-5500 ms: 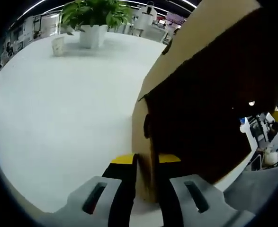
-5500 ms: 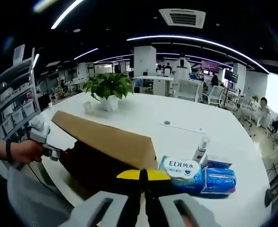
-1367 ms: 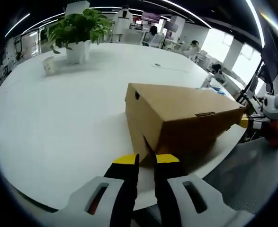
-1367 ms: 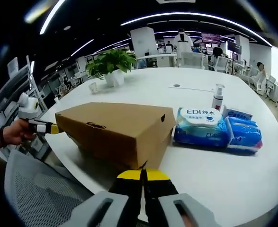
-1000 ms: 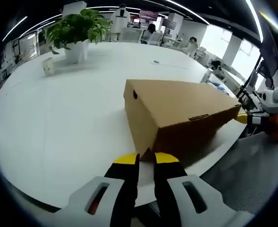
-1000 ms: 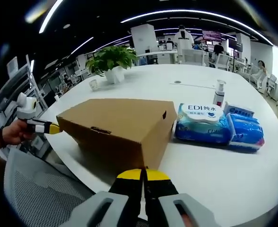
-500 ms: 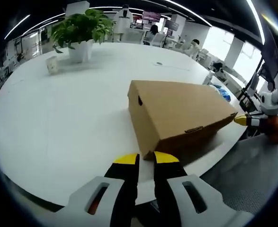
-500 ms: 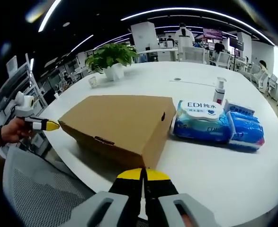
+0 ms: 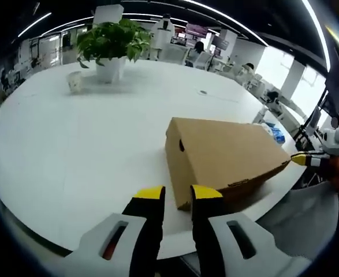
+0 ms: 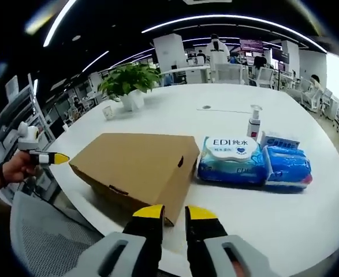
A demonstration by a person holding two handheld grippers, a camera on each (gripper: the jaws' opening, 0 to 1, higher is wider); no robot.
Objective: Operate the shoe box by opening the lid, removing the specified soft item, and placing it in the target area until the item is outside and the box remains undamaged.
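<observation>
1. The shoe box (image 9: pixel 227 158) lies closed on the white table (image 9: pixel 71 150), its lid flat down and its long axis running along the table's near edge, roughly from one gripper to the other.

2. In the left gripper view, the left gripper (image 9: pixel 172 199) hangs just off the box's nearest corner with its yellow-tipped jaws parted by a clear gap and nothing between them; the box stretches away up and to the right.

3. In the right gripper view, the right gripper (image 10: pixel 174 214) sits at the opposite near corner of the box, jaws likewise apart and empty (the gap is plain between the yellow tips); here the box runs away up and to the left.

4. Each gripper appears in the other's view at the box's far end, held in a hand and just off the cardboard, not touching it as far as can be told.

5. Judgement: both grippers stand about equally near, one at each end of the long front edge, so a lift of the lid would come from below that edge, upward and away from the person.

6. The wet-wipe packs (image 10: pixel 231 158) lie just beside the box's far short end, with a pump bottle (image 10: pixel 253 128) behind; a potted plant (image 9: pixel 110 49) stands well apart.
</observation>
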